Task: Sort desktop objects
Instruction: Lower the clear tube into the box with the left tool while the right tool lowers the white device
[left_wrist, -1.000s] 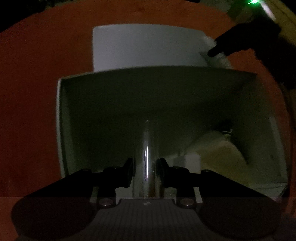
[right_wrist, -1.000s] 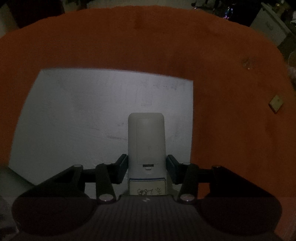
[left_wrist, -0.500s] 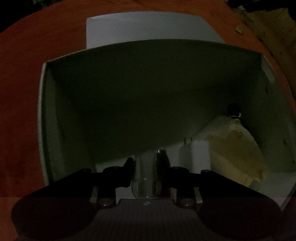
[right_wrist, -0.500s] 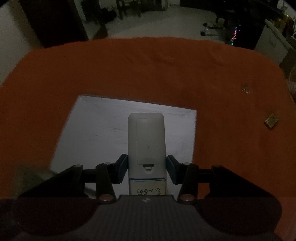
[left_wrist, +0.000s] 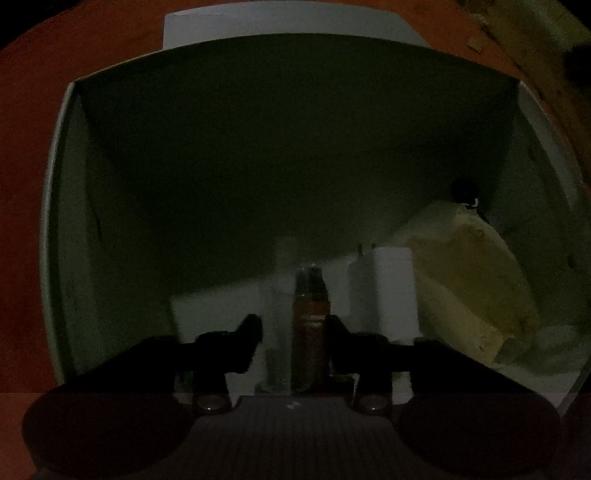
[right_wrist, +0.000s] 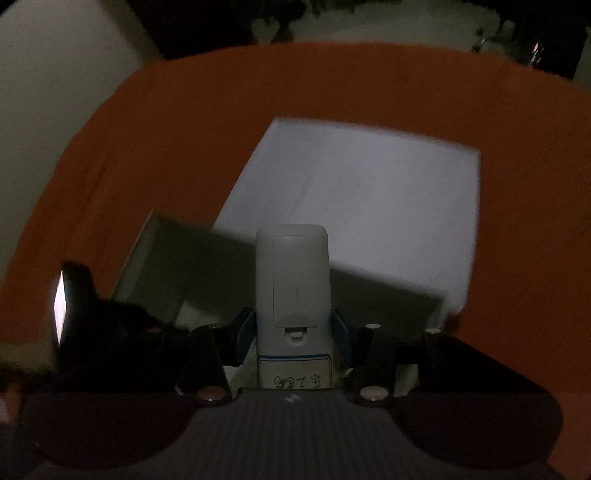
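My left gripper (left_wrist: 293, 326) reaches down into an open grey box (left_wrist: 62, 229). Between its fingers stands a slim clear tube with a dark brown inside (left_wrist: 310, 325); the jaws look slightly parted around it, and the dim light hides whether they still press it. A white charger plug (left_wrist: 388, 291) and a yellowish sponge-like lump (left_wrist: 469, 280) lie in the box to the right. My right gripper (right_wrist: 293, 328) is shut on a white remote control (right_wrist: 293, 280), back side up, held above the box's edge (right_wrist: 147, 236).
A white sheet of paper (right_wrist: 369, 199) lies on the orange tablecloth (right_wrist: 166, 129) beyond the box; it also shows in the left wrist view (left_wrist: 288, 20). The left gripper's body (right_wrist: 85, 321) sits at lower left in the right wrist view. The scene is very dark.
My left gripper has gone deeper into the box with the tube, and its jaws have widened a little. My right gripper has lifted and swung left with the remote, bringing the box into view.
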